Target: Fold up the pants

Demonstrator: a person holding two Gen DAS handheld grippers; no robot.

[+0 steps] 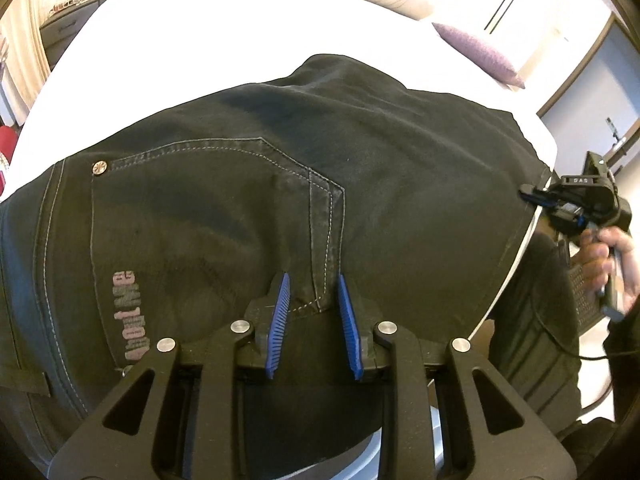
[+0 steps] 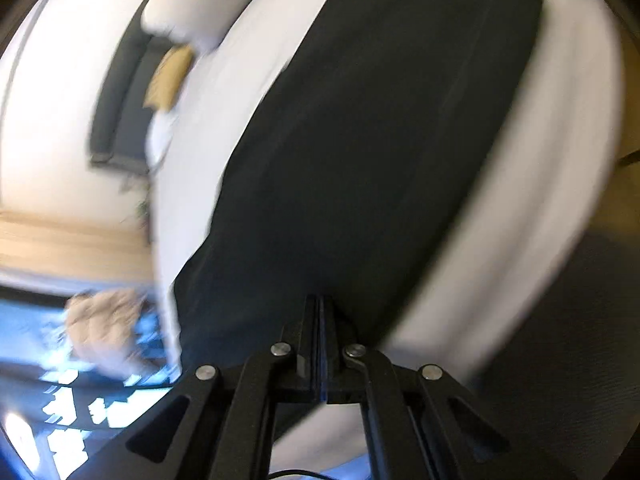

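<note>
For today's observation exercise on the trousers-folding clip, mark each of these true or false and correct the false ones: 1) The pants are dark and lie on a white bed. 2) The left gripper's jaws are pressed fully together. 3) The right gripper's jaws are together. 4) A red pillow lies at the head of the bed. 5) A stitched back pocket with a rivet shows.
1) True: the dark pants lie on the white bed.
2) False: the left gripper has a gap between its jaws, over a pocket corner.
3) True: the right gripper is shut.
4) False: the pillow is purple.
5) True: back pocket, rivet.
</note>
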